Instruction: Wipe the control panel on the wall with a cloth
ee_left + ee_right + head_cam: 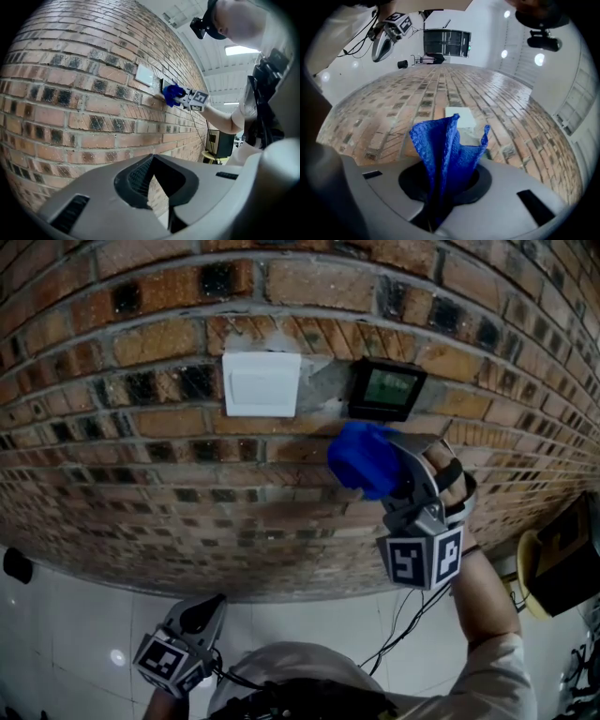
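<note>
Wall: we face a brick wall (141, 474) of red-brown bricks with grey joints, and it fills most of the head view.
Control panel: a small black-framed control panel (386, 390) with a greenish screen is fixed to the bricks, on a patch of grey mortar.
Switch plate: a plain white switch plate (262, 383) sits just to the left of the panel at the same height, apart from it.
Cloth: a bright blue cloth (364, 457) is bunched up just below the panel's lower left corner. From the left gripper view it lies close against the wall at the panel's edge; we cannot tell whether it touches the panel itself.
Right gripper: our right gripper (401, 479) is raised to the wall under the panel. In its own view the jaws are closed on the cloth, whose folds stand up out of them towards the bricks and the switch plate.
Right arm: a bare forearm (478, 596) runs down from that gripper to a light sleeve at the lower right.
Left gripper: our left gripper (212, 604) hangs low and well apart from the panel, pointing up at the wall. In its own view the jaws meet at the tips with nothing between them.
Cables: thin dark cables (405, 615) trail down from the right gripper.
Floor: pale glossy tiles (75, 634) show below the wall.
Right edge: a black box on a round yellow stand (561, 554) sits near the wall.
</note>
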{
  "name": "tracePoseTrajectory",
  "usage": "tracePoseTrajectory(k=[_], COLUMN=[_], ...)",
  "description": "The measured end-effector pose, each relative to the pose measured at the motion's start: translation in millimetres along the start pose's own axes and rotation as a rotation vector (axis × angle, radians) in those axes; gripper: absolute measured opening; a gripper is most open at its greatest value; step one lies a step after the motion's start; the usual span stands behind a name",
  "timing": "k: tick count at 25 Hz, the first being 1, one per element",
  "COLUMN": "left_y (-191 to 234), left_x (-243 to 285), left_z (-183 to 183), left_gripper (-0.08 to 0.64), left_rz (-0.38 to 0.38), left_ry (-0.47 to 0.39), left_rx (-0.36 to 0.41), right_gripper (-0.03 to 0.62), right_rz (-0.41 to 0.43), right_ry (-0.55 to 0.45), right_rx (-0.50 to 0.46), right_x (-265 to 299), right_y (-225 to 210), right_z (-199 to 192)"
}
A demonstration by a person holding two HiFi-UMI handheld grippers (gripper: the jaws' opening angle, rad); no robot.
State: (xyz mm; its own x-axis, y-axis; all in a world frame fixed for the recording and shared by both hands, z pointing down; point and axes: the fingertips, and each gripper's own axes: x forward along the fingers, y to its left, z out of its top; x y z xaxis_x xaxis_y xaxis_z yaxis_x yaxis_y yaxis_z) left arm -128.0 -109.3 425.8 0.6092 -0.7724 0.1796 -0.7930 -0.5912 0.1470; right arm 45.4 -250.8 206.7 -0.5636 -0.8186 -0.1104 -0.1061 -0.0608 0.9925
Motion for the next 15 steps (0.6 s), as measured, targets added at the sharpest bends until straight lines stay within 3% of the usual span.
tracePoseTrajectory(k=[4, 7, 10, 15], left_y=[0.9, -0.2, 1.5, 4.8], left_x=[1.5, 1.8, -0.5, -3.4], left_z=[-0.6, 0.1, 0.4, -1.4], left_gripper=[0.003, 0.003, 0.003, 0.003], left_rz=[-0.002, -0.001, 0.006, 0.026], left_ry=[0.0, -0.006, -0.017, -0.017], left_rx=[0.002, 0.005, -0.001, -0.01], right_gripper=[0.087, 0.087, 0.087, 0.087], right_rz=[-0.15, -0.211, -0.22, -0.184], right_ry=[-0.031, -0.019, -0.005, 0.009], right_rx=[-0.049, -0.066, -0.076, -0.114], right_x=[-1.9, 2.8, 9.2, 13.7], right_y=[-66.5, -95.9, -100.0, -71.4], right_z=[11.4, 6.3, 1.7, -3.8])
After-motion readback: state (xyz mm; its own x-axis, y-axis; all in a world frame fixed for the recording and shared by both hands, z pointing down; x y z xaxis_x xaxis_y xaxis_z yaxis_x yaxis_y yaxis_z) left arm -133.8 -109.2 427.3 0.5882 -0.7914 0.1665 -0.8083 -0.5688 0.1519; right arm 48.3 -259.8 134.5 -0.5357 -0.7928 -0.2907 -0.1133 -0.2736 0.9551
